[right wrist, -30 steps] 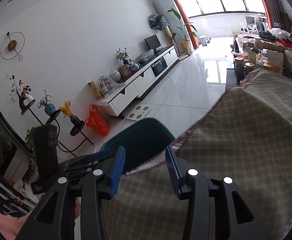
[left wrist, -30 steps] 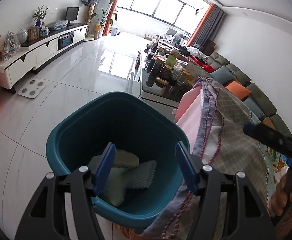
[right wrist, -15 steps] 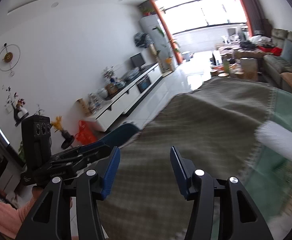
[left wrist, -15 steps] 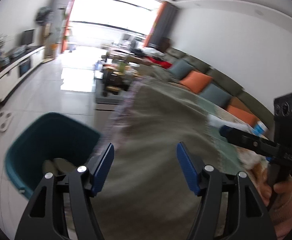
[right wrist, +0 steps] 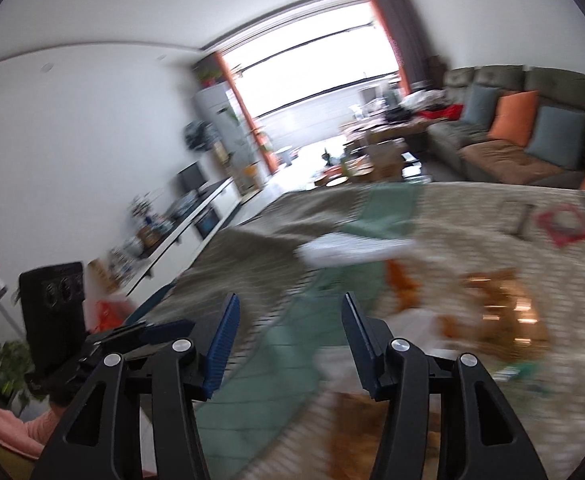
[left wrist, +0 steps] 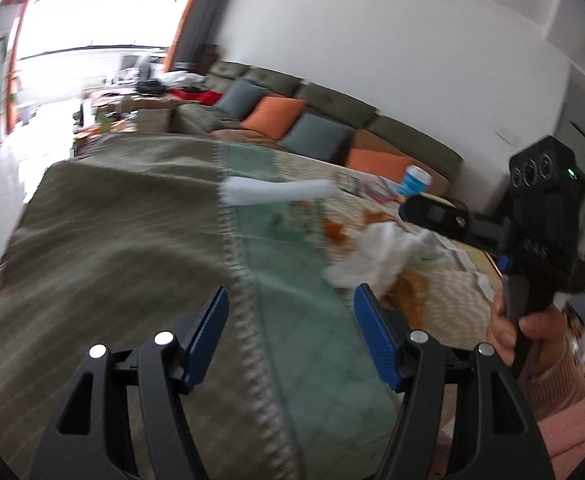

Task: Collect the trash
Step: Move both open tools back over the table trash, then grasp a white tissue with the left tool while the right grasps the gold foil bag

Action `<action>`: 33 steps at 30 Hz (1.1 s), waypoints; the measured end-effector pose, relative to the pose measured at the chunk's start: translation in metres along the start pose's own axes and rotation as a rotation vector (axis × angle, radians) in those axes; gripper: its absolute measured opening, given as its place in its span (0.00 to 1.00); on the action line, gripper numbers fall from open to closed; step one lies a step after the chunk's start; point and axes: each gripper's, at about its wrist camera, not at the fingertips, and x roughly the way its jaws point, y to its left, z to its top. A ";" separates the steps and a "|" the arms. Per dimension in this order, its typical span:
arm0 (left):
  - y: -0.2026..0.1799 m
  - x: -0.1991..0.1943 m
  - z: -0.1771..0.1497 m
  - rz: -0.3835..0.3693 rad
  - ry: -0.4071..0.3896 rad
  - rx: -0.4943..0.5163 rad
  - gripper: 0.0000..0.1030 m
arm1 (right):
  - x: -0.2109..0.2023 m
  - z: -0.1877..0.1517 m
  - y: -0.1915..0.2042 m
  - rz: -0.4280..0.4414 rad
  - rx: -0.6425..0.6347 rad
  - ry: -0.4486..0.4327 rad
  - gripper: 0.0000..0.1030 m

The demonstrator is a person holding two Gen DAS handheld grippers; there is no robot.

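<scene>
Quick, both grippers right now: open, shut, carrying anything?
Left gripper: jaws open, nothing between them, over the tablecloth.
Right gripper: jaws open, holding nothing.

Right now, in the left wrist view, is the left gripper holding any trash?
No. The left gripper stands open over the tablecloth with nothing between its pads, and the crumpled white tissue lies ahead of it.

both hand-held grippers, left (left wrist: 290, 314) and right (right wrist: 288, 320), empty, jaws apart, angled slightly downward
</scene>
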 end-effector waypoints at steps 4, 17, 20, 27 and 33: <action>-0.027 0.020 0.007 -0.052 0.020 0.056 0.64 | -0.016 0.005 -0.038 -0.075 0.058 -0.039 0.53; -0.077 0.078 0.027 -0.115 0.097 0.169 0.64 | -0.008 0.004 -0.113 -0.200 0.168 0.040 0.61; -0.080 0.092 0.030 -0.110 0.135 0.176 0.62 | -0.002 0.004 -0.119 -0.209 0.164 0.070 0.66; -0.073 0.116 0.030 -0.114 0.225 0.141 0.41 | 0.013 -0.001 -0.126 -0.205 0.178 0.138 0.64; -0.068 0.120 0.029 -0.138 0.231 0.109 0.21 | 0.016 0.000 -0.126 -0.194 0.177 0.150 0.47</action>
